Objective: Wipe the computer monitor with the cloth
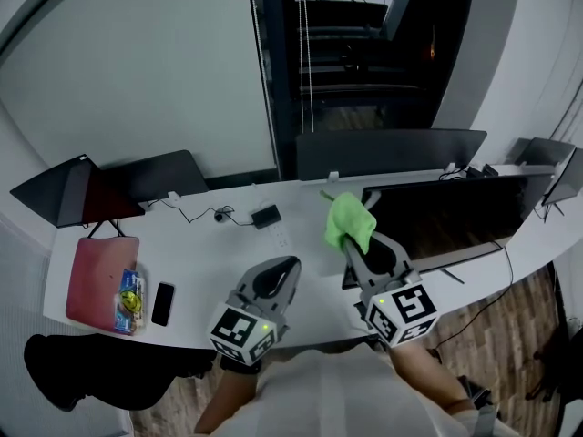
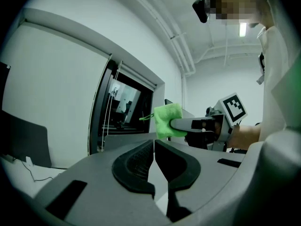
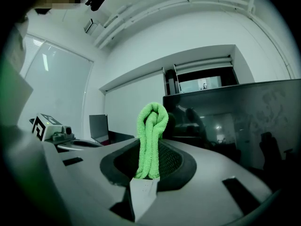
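Two grippers show in the head view above the white surface (image 1: 209,244): the left gripper (image 1: 281,271) left of the monitor (image 1: 446,212), the right gripper (image 1: 357,242) holding the green cloth (image 1: 349,221) by the monitor's left edge. Left gripper view: jaws closed together, empty. Right gripper view: jaws pinching the folded cloth, monitor just behind.

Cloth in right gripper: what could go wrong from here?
1. The cloth is pinched as a narrow fold in the right gripper; if it is pressed hard, the jaw tips might scrape the monitor.
2. The left gripper is shut, empty and off the monitor, so a firm wipe could push the unbraced screen back.
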`<state>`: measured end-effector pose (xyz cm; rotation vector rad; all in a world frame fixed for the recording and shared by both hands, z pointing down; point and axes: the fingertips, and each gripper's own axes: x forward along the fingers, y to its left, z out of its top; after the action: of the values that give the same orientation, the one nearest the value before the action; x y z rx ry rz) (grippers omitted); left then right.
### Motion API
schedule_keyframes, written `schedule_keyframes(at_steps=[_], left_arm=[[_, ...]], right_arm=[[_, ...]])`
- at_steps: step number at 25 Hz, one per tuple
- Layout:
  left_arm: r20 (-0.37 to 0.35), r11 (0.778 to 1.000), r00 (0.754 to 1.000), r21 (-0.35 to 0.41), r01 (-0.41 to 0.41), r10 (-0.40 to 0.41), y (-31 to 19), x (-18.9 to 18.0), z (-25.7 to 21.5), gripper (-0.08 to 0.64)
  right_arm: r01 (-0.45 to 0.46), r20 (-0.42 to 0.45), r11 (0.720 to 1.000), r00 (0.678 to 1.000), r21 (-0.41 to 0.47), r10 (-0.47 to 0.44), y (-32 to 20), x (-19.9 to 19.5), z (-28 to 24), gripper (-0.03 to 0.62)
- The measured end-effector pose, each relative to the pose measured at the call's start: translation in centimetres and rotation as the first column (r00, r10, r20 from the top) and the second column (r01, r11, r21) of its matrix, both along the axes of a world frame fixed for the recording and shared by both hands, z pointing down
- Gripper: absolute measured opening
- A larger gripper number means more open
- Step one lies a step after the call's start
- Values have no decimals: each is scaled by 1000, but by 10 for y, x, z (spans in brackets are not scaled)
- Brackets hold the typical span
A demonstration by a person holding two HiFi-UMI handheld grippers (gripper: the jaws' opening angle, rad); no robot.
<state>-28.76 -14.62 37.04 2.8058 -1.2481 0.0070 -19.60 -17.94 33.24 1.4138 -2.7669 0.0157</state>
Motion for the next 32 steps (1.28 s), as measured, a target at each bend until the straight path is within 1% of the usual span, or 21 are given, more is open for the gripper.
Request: schedule_keyframes(at_steps=[11, 21, 32], left_arm=[[-8, 1000, 1000, 6, 7, -7, 4, -4, 6, 25], [-6, 1000, 1000, 5, 11, -11, 5, 1, 5, 25], [-2, 1000, 1000, 11, -4, 4, 9, 3, 8, 25]], right_arm=[[-15, -43, 1000, 999, -21, 14, 1, 1, 30, 69], [-16, -82, 999, 997, -48, 12, 2, 5, 53, 69], [-28, -109, 997, 994, -77, 20, 5, 5, 83, 69]])
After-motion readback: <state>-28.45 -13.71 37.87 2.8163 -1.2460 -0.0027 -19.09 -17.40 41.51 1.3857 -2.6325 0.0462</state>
